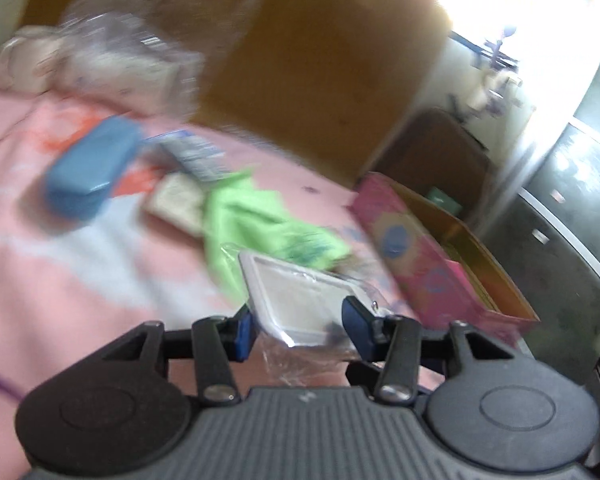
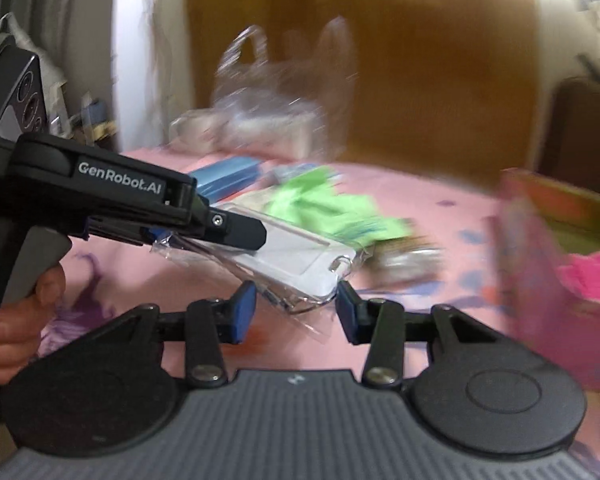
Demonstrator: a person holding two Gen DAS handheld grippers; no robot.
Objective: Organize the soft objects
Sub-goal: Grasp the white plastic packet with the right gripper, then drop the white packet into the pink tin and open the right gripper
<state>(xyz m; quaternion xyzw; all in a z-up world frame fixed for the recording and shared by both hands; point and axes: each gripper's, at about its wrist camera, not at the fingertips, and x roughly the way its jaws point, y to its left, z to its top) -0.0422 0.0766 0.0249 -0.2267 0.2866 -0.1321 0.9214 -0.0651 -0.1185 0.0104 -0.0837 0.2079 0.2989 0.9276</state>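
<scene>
Two grippers meet: our left gripper (image 2: pixel 204 236) is clamped on the card holder (image 2: pixel 300 256), whose long axis runs rightward between our right gripper's (image 2: pixel 296 312) spread fingers.

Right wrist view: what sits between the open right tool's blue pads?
The wrapped white card holder, its lower end between the right tool pads, while the left tool pinches its plastic wrapper.

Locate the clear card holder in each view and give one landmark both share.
Left wrist: card holder low centre, between the left gripper fingers.
Right wrist: card holder centre, pinched by the left gripper, above the right gripper.
Shared landmark: green cloth behind it.
</scene>
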